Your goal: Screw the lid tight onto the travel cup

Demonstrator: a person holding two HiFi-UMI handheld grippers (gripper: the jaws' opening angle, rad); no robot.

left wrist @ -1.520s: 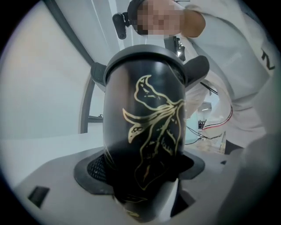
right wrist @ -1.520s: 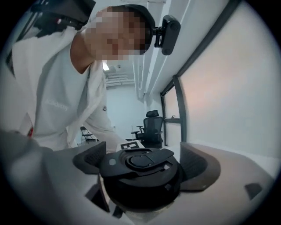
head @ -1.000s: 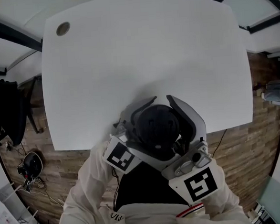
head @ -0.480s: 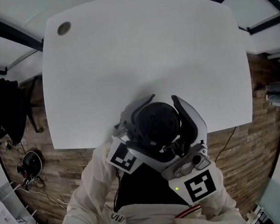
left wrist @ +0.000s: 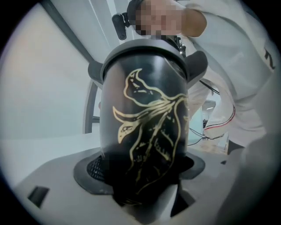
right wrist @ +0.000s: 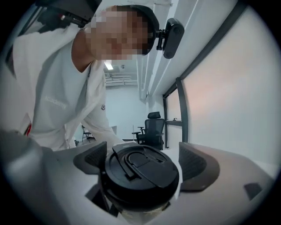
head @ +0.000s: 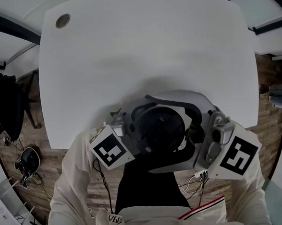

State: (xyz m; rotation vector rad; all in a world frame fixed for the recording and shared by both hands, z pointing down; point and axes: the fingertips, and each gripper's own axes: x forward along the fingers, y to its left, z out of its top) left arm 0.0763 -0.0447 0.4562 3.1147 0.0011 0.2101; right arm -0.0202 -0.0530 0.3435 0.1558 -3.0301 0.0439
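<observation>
Travel cup (left wrist: 145,127) held in the air, its lid (right wrist: 145,176) sitting on top.
Your left gripper (left wrist: 145,178) is clamped round the black, gold-leafed body. Your right gripper (right wrist: 144,161) is closed on the lid's rim, at the near edge of the white table (head: 141,47).

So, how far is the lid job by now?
Done: the lid sits on the travel cup. In hand: the left gripper holds the cup body, the right gripper clamps the lid for twisting. Left: perhaps more tightening; whether it is tight cannot be seen.
</observation>
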